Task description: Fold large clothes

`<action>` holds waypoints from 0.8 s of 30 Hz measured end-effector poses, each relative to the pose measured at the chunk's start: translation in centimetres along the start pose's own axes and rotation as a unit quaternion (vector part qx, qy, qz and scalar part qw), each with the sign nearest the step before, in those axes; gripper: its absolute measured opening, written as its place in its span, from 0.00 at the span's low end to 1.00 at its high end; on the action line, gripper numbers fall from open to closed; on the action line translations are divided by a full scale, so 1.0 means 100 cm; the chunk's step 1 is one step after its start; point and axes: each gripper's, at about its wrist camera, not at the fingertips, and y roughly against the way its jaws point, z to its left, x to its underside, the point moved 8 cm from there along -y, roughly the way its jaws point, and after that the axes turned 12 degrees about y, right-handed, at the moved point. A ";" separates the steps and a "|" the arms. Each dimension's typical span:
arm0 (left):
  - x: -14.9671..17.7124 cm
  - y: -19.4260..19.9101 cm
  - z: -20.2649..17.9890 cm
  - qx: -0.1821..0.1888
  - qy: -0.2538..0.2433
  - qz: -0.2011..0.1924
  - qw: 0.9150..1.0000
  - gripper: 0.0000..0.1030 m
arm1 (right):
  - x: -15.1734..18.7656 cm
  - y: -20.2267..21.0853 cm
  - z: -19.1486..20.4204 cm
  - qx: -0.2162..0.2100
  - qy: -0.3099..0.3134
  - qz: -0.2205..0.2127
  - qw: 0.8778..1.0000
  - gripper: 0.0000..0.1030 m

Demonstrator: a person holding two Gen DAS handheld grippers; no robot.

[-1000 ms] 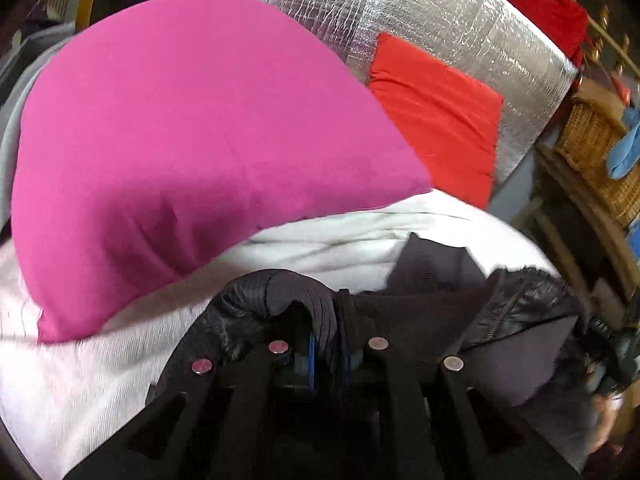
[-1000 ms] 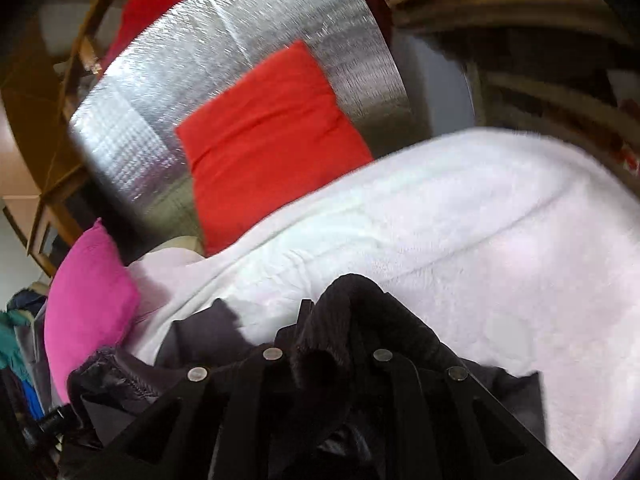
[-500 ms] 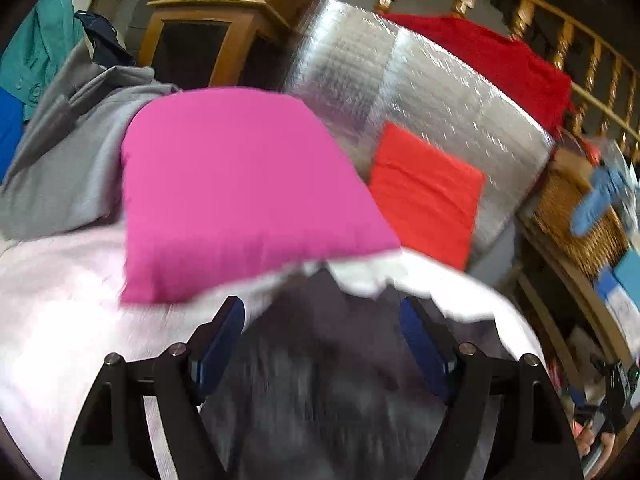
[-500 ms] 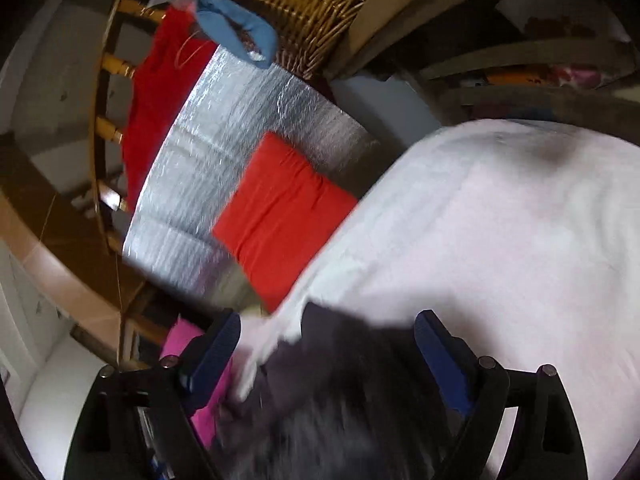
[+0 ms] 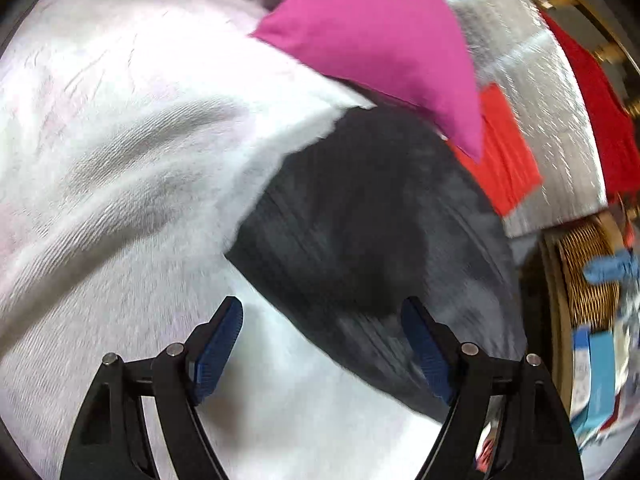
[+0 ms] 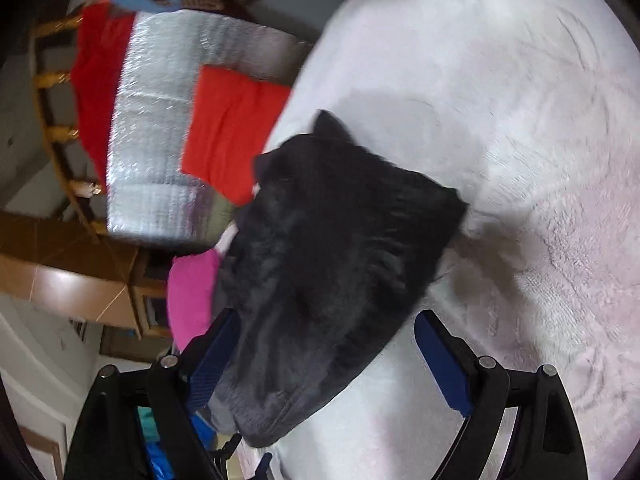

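A dark grey garment (image 5: 360, 220) lies in a folded heap on the white fluffy blanket (image 5: 120, 140), its far edge against the magenta pillow (image 5: 380, 40). My left gripper (image 5: 324, 340) hovers open just short of it; its right blue pad sits over the garment's near edge and the left one over bare blanket. In the right wrist view the same garment (image 6: 332, 260) lies on the blanket (image 6: 500, 120), reaching in between the wide-open jaws of my right gripper (image 6: 326, 360). The left pad is close to the cloth, but neither pad presses on it.
A red cushion (image 5: 504, 152) leans on a silver foil panel (image 5: 552, 92) behind the bed, under a wooden railing with a red cloth (image 6: 96, 76) over it. A wicker basket (image 5: 584, 276) with a blue rag stands to the right of the bed.
Both grippers were shut on the dark garment a second ago. They have opened, let it drop onto the blanket and drawn back, with both views rolling.
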 end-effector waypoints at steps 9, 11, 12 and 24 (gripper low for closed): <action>-0.035 -0.030 -0.019 0.023 0.024 -0.039 0.999 0.76 | -0.027 -0.045 -0.020 0.035 0.028 -0.063 0.997 0.72; -0.040 -0.031 -0.021 0.021 0.016 -0.046 0.999 0.59 | -0.030 -0.049 -0.023 0.039 0.032 -0.065 0.997 0.55; -0.041 -0.032 -0.021 0.018 0.012 -0.045 0.999 0.49 | -0.031 -0.047 -0.023 0.035 0.029 -0.066 0.997 0.50; -0.008 0.033 -0.017 -0.002 -0.086 -0.070 0.994 0.20 | -0.003 0.028 0.014 0.071 0.119 -0.058 0.989 0.35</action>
